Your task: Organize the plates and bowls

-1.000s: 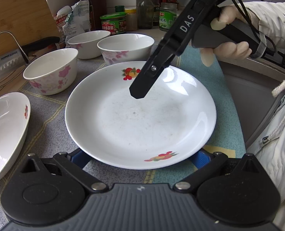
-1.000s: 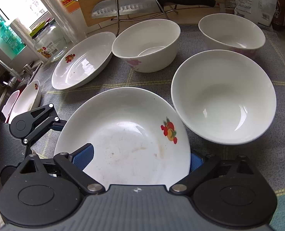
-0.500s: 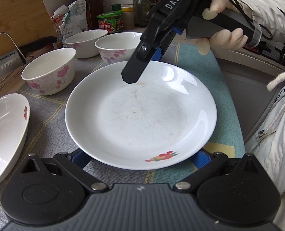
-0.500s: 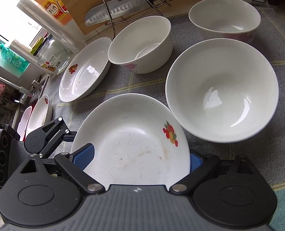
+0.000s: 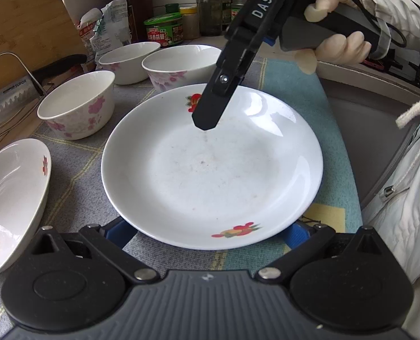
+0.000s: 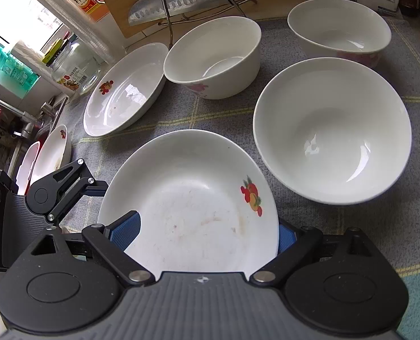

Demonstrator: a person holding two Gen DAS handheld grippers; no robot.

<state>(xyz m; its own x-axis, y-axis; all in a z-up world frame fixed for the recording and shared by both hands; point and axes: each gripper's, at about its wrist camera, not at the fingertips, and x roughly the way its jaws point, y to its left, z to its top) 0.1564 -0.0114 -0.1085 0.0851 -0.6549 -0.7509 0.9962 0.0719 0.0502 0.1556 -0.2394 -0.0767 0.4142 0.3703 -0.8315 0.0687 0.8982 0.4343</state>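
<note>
Left wrist view: the left hand-held gripper (image 5: pixel 207 233) is sitting low at the near edge of the plate (image 5: pixel 210 167), blue pads showing at either side under the rim, jaws spread apart w/ the plate's near edge between them. Whether they are actually pressing on the plate, I cannot tell. The plate is lying flat on the grey mat (image 5: pixel 76 167) on the counter, fruit prints at near and far rim, faint smears in the middle. The right hand-held gripper (image 5: pixel 207 113) is reaching in from the upper right, a gloved hand (image 5: pixel 337 42) gripping its handle; one black finger is pointing down over the plate's far half (its tip looks very close to the surface, contact unclear). Three bowls are standing beyond the plate: bowl 1 (image 5: pixel 76 104) at left, bowl 2 (image 5: pixel 129 62) behind, bowl 3 (image 5: pixel 181 66) nearest the plate's far rim. A 2nd plate (image 5: pixel 11 201) is lying at the left edge.

Right wrist view: the right gripper (image 6: pixel 207 235) is straddling the plate (image 6: pixel 187 198), blue pads far apart at both sides of the rim, so it is wide open. The left gripper (image 6: pixel 95 187) is showing at the plate's left. Bowl 3 (image 6: pixel 331 130) is sitting just right of the plate, bowl 1 (image 6: pixel 212 56) and bowl 2 (image 6: pixel 340 31) beyond. The 2nd plate (image 6: pixel 124 87) is leaning against bowl 1. A knife (image 6: pixel 181 0) is resting on a wire rack behind.
</note>
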